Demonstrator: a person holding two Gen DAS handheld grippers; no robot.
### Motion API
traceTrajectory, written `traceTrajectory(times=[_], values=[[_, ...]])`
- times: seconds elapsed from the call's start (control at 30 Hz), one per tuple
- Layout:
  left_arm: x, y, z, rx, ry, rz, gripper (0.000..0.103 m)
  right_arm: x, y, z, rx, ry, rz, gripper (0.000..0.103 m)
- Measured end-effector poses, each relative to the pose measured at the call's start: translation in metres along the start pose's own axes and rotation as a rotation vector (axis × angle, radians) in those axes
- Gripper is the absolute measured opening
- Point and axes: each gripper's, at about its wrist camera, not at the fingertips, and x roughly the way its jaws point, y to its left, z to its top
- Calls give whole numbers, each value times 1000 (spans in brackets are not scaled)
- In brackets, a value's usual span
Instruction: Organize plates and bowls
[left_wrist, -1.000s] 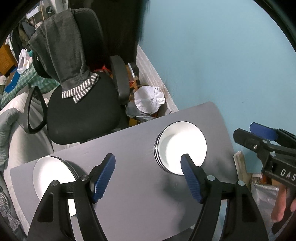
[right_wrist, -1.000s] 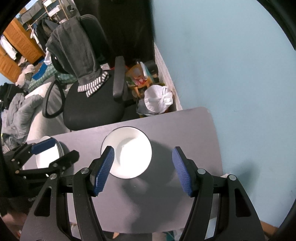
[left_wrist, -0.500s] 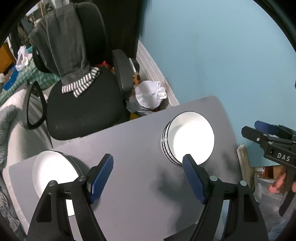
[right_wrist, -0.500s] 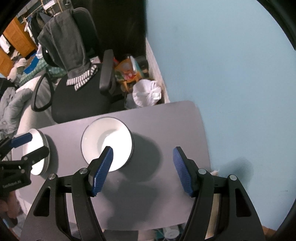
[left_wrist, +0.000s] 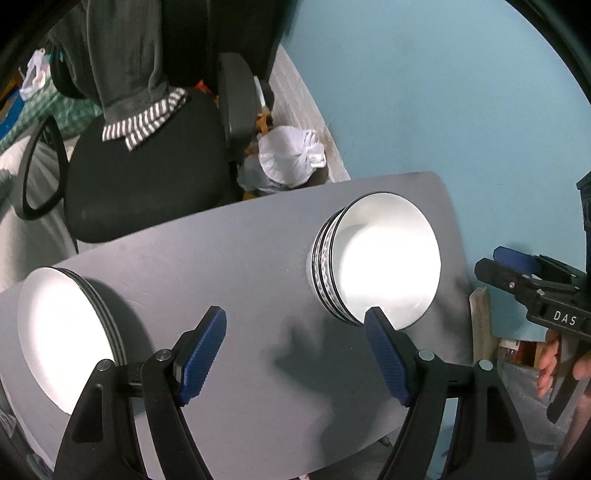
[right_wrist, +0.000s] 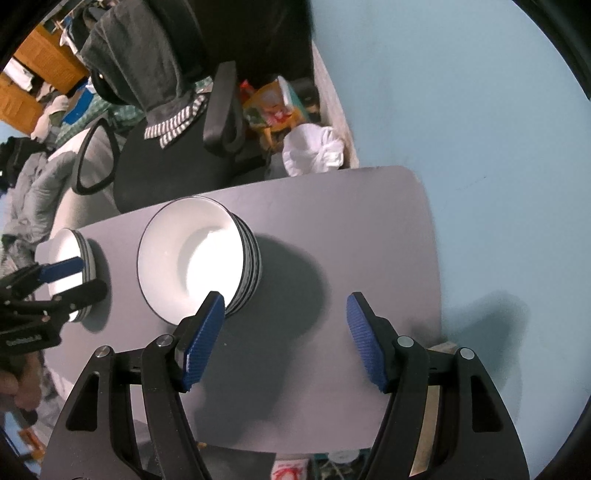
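Grey table (left_wrist: 258, 266), two stacks on it. Stack of bowls (left_wrist: 384, 258) sits right of centre in the left wrist view, its near rim just behind the right blue pad of the left tongs (left_wrist: 295, 354). Stack of plates (left_wrist: 62, 332) at the table's left end, just beside the left pad. Left tongs spread wide, nothing between the pads, bare table under the gap, pointing steeply down.

Right wrist view: same bowls (right_wrist: 199, 258) lie upper left of the right tongs (right_wrist: 284, 336), bowl rim just behind the left pad. Plates (right_wrist: 72, 266) further left, with the left tongs (right_wrist: 70, 277) over them in this view. Right tongs apart, holding nothing, bare table between the pads.

Open room: wide clear table area right of the bowls up to the rounded far-right corner, and in front of both stacks. Table's right edge runs close to the blue wall (right_wrist: 480, 129). Plates sit close to the left edge. Black office chair (left_wrist: 147, 177) with a grey garment (left_wrist: 125, 66) draped over it stands just beyond the far edge; white bag (left_wrist: 291, 158) on the floor by the wall.

Writing: "DAS" in white on the right tongs' body (left_wrist: 532, 291) at the right of the left wrist view, a person's hand (left_wrist: 565, 362) gripping below. Lettering on the left tongs' body in the right wrist view is too blurred to read.
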Motion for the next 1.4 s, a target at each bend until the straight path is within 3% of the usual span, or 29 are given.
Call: traceTrajectory(times=[0.77,1.07,1.4], values=[[61,3,25,-91,136,7,79,84,-8,29,-47,192,168,68],[69,-2,25,-81,131,8,79,97,-5,32,-89,227,160,68],[81,-9,31,-54,151,20,78,105,0,40,-105,266,214,68]])
